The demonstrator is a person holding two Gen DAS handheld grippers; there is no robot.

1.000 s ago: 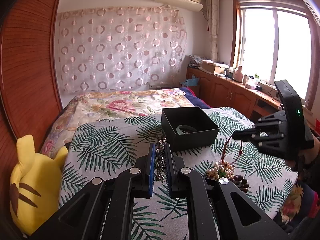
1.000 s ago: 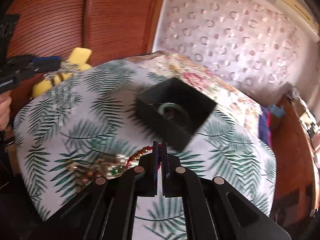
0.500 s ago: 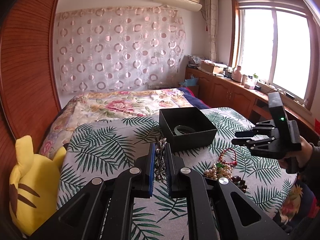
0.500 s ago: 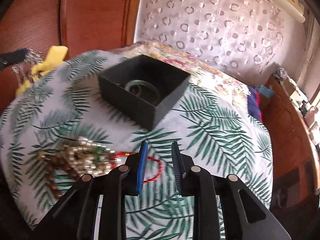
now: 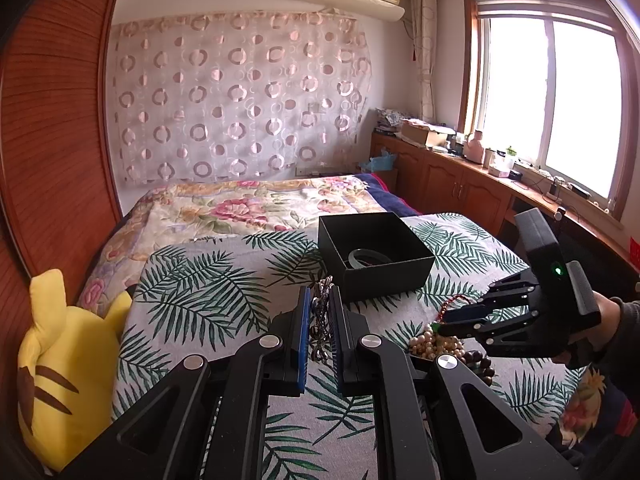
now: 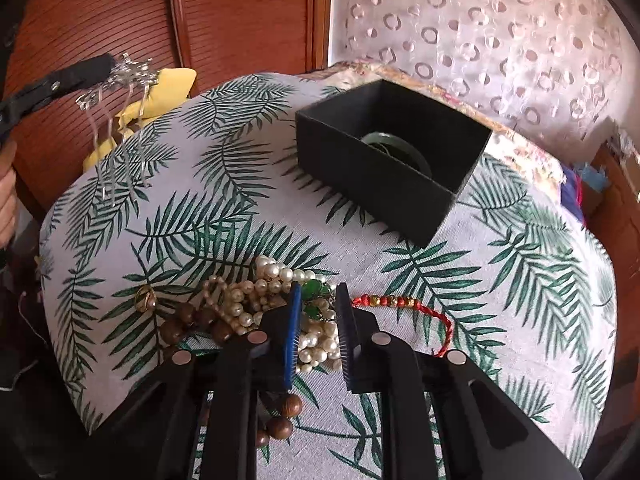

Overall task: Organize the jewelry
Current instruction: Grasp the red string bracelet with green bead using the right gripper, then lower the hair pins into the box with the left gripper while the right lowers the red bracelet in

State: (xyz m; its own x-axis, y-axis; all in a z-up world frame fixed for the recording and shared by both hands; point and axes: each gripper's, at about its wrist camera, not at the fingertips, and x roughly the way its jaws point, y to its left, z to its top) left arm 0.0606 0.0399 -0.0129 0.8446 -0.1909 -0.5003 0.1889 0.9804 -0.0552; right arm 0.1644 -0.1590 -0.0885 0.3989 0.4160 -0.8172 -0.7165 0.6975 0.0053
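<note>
My left gripper (image 5: 320,300) is shut on a silver chain necklace (image 5: 320,320) and holds it above the palm-print cloth; its strands also hang in the right wrist view (image 6: 120,92). A black open box (image 5: 374,254) with a green bangle (image 5: 368,258) inside stands beyond it, and shows in the right wrist view (image 6: 388,172). My right gripper (image 6: 318,296) is open, low over the jewelry pile (image 6: 248,304), its fingers either side of green beads (image 6: 314,292) and pearls. A red bead bracelet (image 6: 400,304) lies just to its right.
A yellow plush toy (image 5: 64,360) sits at the bed's left edge by the wooden wardrobe (image 5: 44,128). A floral quilt (image 5: 240,208) lies behind the box. Wooden cabinets (image 5: 452,184) run under the window on the right.
My right gripper let go of the red bracelet, opened, and dropped down over the pile of pearls and green beads. The left gripper has stayed put with the chain.
</note>
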